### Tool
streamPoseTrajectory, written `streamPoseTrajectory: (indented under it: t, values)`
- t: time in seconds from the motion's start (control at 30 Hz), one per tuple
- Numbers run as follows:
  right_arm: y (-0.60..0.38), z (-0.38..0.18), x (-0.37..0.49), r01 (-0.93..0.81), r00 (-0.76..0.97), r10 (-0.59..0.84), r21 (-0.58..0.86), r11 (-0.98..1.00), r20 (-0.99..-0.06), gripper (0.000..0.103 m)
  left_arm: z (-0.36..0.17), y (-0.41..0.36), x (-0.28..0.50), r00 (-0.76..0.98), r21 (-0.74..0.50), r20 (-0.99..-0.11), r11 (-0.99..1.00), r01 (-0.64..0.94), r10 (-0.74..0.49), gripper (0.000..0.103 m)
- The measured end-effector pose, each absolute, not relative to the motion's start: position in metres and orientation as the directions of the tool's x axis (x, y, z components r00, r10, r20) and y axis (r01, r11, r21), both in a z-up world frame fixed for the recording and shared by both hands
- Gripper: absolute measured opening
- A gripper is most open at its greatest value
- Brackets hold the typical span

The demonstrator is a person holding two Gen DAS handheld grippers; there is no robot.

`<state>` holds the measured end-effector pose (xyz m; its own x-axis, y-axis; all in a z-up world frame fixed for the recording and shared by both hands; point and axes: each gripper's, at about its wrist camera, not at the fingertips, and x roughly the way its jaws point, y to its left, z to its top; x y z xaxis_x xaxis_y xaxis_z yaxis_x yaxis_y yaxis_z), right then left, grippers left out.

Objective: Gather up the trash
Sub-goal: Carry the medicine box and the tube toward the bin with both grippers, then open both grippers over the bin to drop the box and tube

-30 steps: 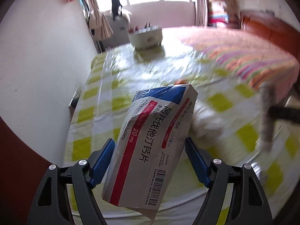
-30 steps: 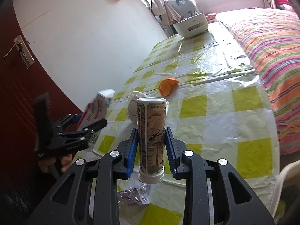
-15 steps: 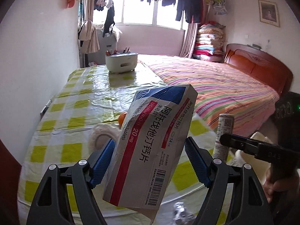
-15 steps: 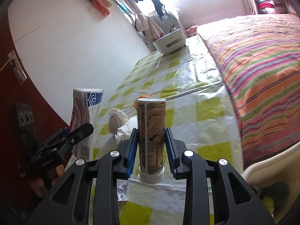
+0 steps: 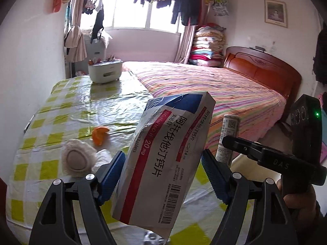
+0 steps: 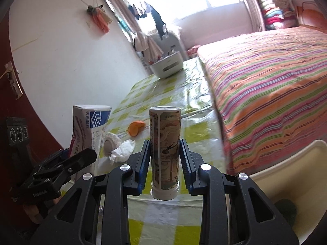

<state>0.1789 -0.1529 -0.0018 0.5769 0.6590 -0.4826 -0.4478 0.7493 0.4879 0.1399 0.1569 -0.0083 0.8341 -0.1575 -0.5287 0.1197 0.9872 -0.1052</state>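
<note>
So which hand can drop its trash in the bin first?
Probably right. The right gripper holds the tube beside a cream rim, perhaps the bin. The left gripper with the medicine box is over the table.

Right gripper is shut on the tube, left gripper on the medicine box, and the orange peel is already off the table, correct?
Not quite. The orange peel still lies on the checked table, as the left wrist view shows. The rest holds: the right gripper is shut on the tube, and the left gripper on the medicine box.
</note>
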Motion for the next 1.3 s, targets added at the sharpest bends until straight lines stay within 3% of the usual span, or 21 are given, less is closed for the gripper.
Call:
streamPoseTrajectory:
  t: [0.57, 0.67, 0.73, 1.0, 1.13, 1.3]
  values:
    - [-0.254, 0.002, 0.154, -0.192, 0.799, 0.36, 0.363, 0.912, -0.482, 0.03, -0.011, 0.084, 0.138, 0.797, -0.085, -0.525, 0.95, 0.299, -0.298, 0.075]
    - [-0.258, 0.001, 0.145, -0.164, 0.817, 0.332, 0.362, 0.918, -0.471, 0.036, -0.013, 0.072, 0.137, 0.787, -0.082, -0.529, 0.942, 0.324, -0.317, 0.075]
    - [-0.261, 0.001, 0.141, -0.148, 0.829, 0.316, 0.364, 0.92, -0.461, 0.054, -0.014, 0.065, 0.136, 0.781, -0.075, -0.532, 0.937, 0.34, -0.326, 0.075]
    - [-0.308, 0.013, 0.117, -0.007, 0.923, 0.205, 0.52, 0.854, -0.324, 0.075, -0.026, 0.046, 0.132, 0.757, -0.062, -0.553, 0.923, 0.379, -0.348, 0.075]
    - [-0.341, 0.006, 0.113, 0.03, 0.941, 0.199, 0.654, 0.756, -0.274, 0.076, -0.037, 0.033, 0.136, 0.729, -0.066, -0.587, 0.918, 0.391, -0.352, 0.075]
    - [-0.359, 0.0, 0.111, 0.026, 0.946, 0.216, 0.721, 0.692, -0.241, 0.078, -0.048, 0.013, 0.145, 0.695, -0.053, -0.639, 0.921, 0.386, -0.328, 0.075]
